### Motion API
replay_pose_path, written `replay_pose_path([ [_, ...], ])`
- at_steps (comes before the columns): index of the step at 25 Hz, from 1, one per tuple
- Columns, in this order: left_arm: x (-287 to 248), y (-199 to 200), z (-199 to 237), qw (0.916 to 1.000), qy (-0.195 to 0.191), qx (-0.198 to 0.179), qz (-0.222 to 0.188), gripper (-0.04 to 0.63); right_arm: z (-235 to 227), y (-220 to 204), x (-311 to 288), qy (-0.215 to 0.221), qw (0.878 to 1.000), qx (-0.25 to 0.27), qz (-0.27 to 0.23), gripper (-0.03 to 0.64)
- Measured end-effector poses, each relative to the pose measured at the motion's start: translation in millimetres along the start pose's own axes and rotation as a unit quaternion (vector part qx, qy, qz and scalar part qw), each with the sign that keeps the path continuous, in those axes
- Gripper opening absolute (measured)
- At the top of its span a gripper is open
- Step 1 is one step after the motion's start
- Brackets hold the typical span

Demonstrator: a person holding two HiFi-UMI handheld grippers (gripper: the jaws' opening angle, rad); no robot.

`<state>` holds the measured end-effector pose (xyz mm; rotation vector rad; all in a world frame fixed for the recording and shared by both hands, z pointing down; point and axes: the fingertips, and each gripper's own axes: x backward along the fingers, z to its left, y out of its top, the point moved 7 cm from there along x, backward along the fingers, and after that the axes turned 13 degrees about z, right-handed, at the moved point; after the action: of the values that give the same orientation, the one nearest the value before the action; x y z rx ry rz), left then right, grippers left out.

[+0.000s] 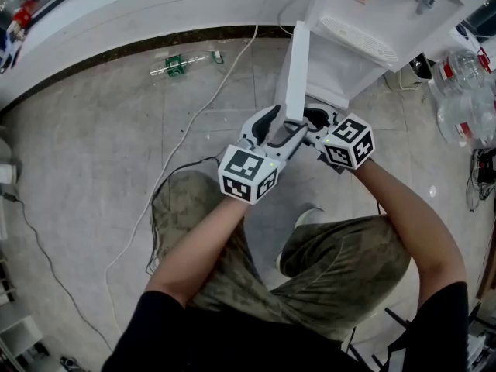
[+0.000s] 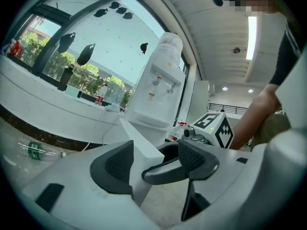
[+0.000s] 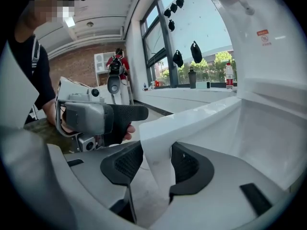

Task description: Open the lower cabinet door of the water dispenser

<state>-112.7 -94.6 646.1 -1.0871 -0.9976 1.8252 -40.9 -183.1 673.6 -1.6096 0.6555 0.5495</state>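
The white water dispenser (image 1: 364, 37) stands at the upper right of the head view. Its lower cabinet door (image 1: 297, 68) is swung out and shows edge-on. Both grippers meet at the door's free edge. My right gripper (image 3: 156, 164) has that edge (image 3: 192, 123) between its pads, and both pads touch it. My left gripper (image 2: 157, 159) stands wide; the door's corner (image 2: 144, 145) lies against its left pad. A finger of the right gripper (image 2: 163, 170) reaches across the rest of the gap. In the head view the left gripper (image 1: 275, 134) is just left of the right gripper (image 1: 314, 126).
A plastic bottle with a green label (image 1: 174, 66) lies on the floor near the curved white counter (image 1: 116, 14). Cables (image 1: 201, 107) trail across the floor on the left. Large water bottles (image 1: 465, 91) stand to the right of the dispenser. The person's knees are right below the grippers.
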Motion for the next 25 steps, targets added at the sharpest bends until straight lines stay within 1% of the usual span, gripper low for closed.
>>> replay_pose_path([
  [4,-1.1,-1.5,11.6,0.9999,0.010,0.005,0.007,0.285,1.1,6.0,-7.4,0.007,0.999,0.046,0.001,0.169],
  [8,-2.9,-1.3,22.5,0.9994,0.025,0.008,0.023,0.285,4.7,15.1,-19.0,0.005,0.997,0.072,0.000,0.166],
  [11,-5.1,-3.5,23.2,0.9983,0.042,-0.008,0.039,0.285,5.8,17.0,-23.4,0.009,0.997,0.077,-0.007,0.164],
  [13,-6.0,-4.1,22.1,0.9972,0.054,-0.027,0.044,0.284,5.6,16.1,-25.2,0.018,0.997,0.075,-0.015,0.158],
  [14,-6.6,-4.2,22.2,0.9969,0.057,-0.030,0.045,0.281,5.2,15.9,-25.9,0.021,0.997,0.077,-0.017,0.159],
  [19,-9.9,-6.8,25.1,0.9978,0.051,-0.003,0.042,0.281,2.3,16.2,-27.5,0.034,0.994,0.107,-0.017,0.165],
  [21,-10.3,-7.8,26.0,0.9978,0.050,0.003,0.042,0.281,1.2,15.5,-28.0,0.045,0.994,0.101,-0.016,0.169],
  [24,-10.2,-11.2,30.7,0.9975,0.042,0.031,0.048,0.272,0.0,13.8,-27.6,0.057,0.994,0.092,-0.018,0.169],
  [25,-10.3,-11.8,31.8,0.9972,0.042,0.034,0.052,0.272,-0.4,12.8,-26.7,0.059,0.994,0.092,-0.018,0.169],
])
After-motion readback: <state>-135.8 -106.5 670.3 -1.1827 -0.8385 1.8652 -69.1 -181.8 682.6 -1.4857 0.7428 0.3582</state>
